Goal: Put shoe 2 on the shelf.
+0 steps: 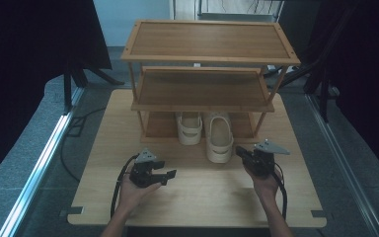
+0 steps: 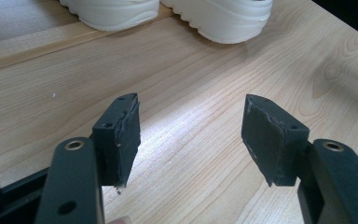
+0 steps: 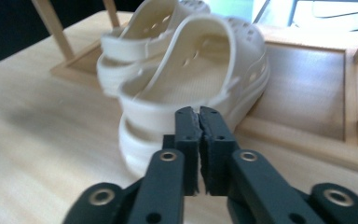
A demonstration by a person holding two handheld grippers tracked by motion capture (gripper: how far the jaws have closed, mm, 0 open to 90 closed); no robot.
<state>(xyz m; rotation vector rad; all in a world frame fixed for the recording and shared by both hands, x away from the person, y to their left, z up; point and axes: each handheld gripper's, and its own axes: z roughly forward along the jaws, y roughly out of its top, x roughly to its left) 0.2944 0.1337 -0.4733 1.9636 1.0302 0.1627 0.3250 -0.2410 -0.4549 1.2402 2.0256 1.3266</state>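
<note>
Two cream clogs stand at the foot of a wooden three-shelf rack. The left clog rests on the bottom shelf, and the right clog sticks out onto the table, heel toward me. My right gripper is just right of that heel, its jaws shut with nothing between them. In the right gripper view the closed gripper points at the near clog's heel, with the other clog behind it. My left gripper is over the table with its jaws wide apart and empty.
The light wooden table carries the rack at its back half. The upper two shelves are bare. Cream soles edge the top of the left gripper view. Black stands and a metal rail flank the table on the grey floor.
</note>
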